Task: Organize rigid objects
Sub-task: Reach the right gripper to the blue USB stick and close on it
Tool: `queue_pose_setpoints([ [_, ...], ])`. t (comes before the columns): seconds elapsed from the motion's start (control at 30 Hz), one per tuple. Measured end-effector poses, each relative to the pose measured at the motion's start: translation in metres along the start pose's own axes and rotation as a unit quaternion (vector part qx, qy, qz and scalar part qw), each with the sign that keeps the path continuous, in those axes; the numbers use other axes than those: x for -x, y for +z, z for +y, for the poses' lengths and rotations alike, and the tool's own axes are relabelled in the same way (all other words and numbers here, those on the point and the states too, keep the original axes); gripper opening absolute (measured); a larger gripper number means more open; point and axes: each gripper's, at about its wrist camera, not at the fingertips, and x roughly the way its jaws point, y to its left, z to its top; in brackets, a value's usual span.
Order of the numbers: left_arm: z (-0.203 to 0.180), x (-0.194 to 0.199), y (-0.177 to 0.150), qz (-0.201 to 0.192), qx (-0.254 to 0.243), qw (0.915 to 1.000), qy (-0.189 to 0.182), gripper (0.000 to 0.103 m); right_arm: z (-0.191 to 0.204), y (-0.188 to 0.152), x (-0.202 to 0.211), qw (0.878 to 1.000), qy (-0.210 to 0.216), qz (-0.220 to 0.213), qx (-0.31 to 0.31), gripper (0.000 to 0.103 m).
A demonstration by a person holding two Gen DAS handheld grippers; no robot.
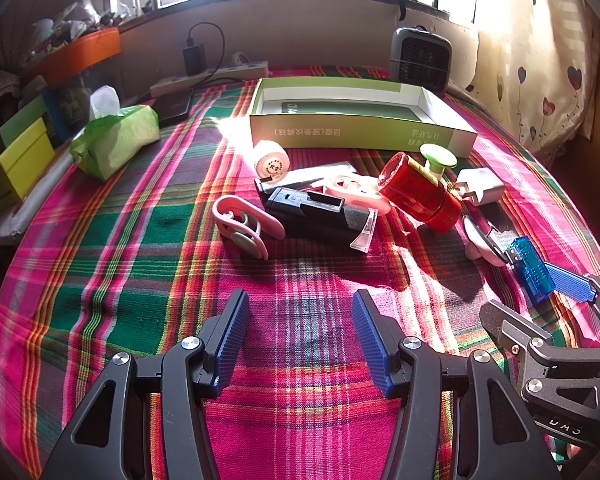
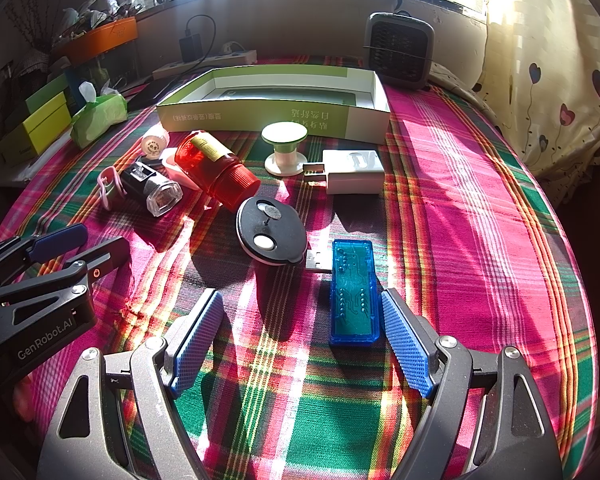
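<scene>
On the plaid cloth lies a translucent blue USB stick, plug pointing away. My right gripper is open around it: the stick lies by the right pad, far from the left one. My left gripper is open over bare cloth, short of a black light and a pink clip. Behind them are a red jar, a white charger, a green-topped spool and a white round cap. A black oval piece touches the stick's plug. The open green-and-white box stands behind the pile.
A green tissue pack and stacked yellow-green boxes sit at the left edge. A power strip and a small grey heater stand along the back wall. A curtain hangs at right. My left gripper shows at the right wrist view's left.
</scene>
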Motion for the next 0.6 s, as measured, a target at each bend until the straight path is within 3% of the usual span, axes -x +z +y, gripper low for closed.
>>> queue_pose_setpoints([
  [0.2, 0.005, 0.001, -0.001, 0.002, -0.007, 0.9999, -0.014, 0.053, -0.013, -0.005, 0.009, 0.999, 0.027, -0.009, -0.015, 0.080],
  [0.43, 0.023, 0.002, 0.000, 0.003, 0.021, 0.9996, -0.020, 0.053, -0.031, -0.008, 0.014, 0.999, -0.003, -0.025, -0.024, 0.080],
  [0.6, 0.037, 0.000, 0.004, 0.008, 0.041, 0.9991, -0.012, 0.053, -0.037, -0.004, 0.004, 0.999, -0.018, 0.000, -0.027, 0.080],
])
